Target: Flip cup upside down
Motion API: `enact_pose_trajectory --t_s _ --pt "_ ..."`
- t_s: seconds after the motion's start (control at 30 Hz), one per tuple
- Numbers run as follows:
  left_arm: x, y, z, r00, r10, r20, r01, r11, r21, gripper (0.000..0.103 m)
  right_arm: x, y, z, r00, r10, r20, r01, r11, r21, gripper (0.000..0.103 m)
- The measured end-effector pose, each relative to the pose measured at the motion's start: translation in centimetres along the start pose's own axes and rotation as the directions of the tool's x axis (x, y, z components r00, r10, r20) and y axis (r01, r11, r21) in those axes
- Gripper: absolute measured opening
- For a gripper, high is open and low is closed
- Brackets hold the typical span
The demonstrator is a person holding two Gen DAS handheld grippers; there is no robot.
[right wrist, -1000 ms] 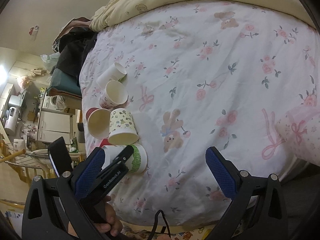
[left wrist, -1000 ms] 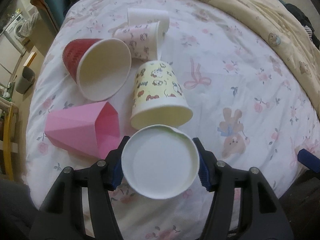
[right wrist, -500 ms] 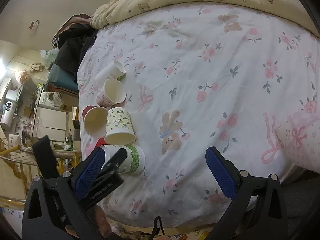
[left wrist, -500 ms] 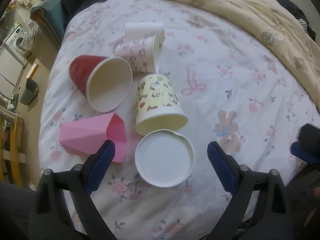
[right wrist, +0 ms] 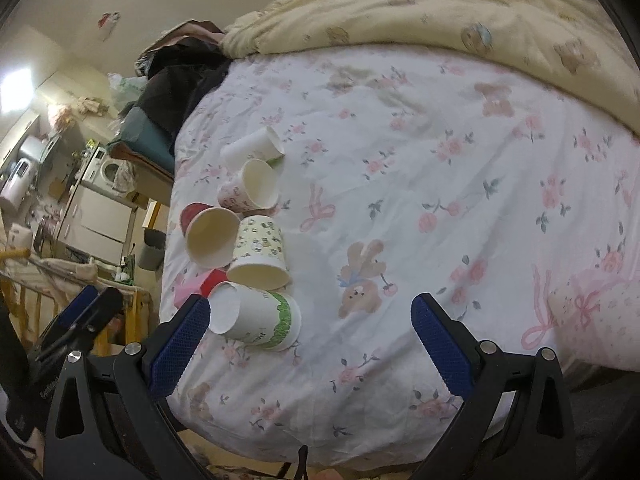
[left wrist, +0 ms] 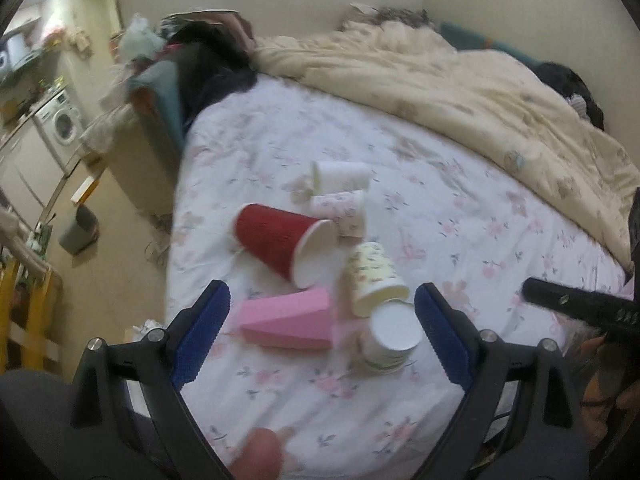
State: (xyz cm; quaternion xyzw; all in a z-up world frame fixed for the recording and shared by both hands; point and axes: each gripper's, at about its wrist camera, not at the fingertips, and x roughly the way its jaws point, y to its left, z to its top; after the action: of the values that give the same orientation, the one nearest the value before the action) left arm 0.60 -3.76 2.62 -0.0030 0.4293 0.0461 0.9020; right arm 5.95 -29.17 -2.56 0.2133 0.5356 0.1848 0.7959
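Honestly, green-banded cup (right wrist: 256, 316) sits rim-down just beside the right tongs (right wrist: 310, 340) — both tongs, left (left wrist: 320, 336) too, wide open, empty.

Left gripper (left wrist: 320, 334) held wide apart, blue pads (left wrist: 200, 336) empty, above the near edge of the bed (left wrist: 460, 208). View is motion-blurred.

Cluster of paper cups toward the bed's left edge:
- white cup with green band (left wrist: 390, 336), upside down, flat base up, nearest the near edge.
- yellow patterned cup (left wrist: 374, 278), upside down, tilted, touching the white one.
- pink faceted cup (left wrist: 292, 318) on its side, just left of those two.
- red cup (left wrist: 280, 244) on its side, mouth toward the right.
- floral pink cup (left wrist: 340, 212) and plain white cup (left wrist: 340, 176) on their sides, farther back.

Cream quilt (left wrist: 460, 84) bunched along the far edge. Black bar of the other gripper (left wrist: 580, 306) enters at the right.
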Motion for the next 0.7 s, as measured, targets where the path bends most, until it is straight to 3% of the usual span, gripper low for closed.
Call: enact_pose_trajectory --t_s 0.1,0.43,0.53,0.63,0.7 --pt "-0.4 2.1 -0.8 1.0 -0.006 -0.008 0.005 0.999 -0.05 0.093 -1.0 0.9 -0.1 0.998 0.043 0.038 -0.042 0.999 -0.035 0.103" --pt "-2.8 3.2 -4.6 0.999 -0.036 0.038 0.039 0.996 -0.084 0.1 -1.9 5.2 -3.7 0.996 0.021 0.09 -0.002 0.98 -0.198 0.103" --pt "-2.9 3.2 -5.7 0.997 -0.063 0.05 0.067 0.993 -0.096 0.102 -1.4 6.2 -5.2 0.995 -0.029 0.095 0.052 0.967 -0.248 0.103" --pt "-2.1 3.3 -6.3 0.999 -0.021 0.035 0.024 0.995 -0.097 0.102 -0.4 6.8 -6.3 0.992 -0.07 0.1 0.096 0.954 -0.283 0.103" --pt "-2.1 3.5 -6.1 0.998 -0.038 0.04 0.043 0.993 -0.111 0.102 0.2 7.5 -6.6 0.987 -0.111 0.117 0.144 0.932 -0.332 0.103"
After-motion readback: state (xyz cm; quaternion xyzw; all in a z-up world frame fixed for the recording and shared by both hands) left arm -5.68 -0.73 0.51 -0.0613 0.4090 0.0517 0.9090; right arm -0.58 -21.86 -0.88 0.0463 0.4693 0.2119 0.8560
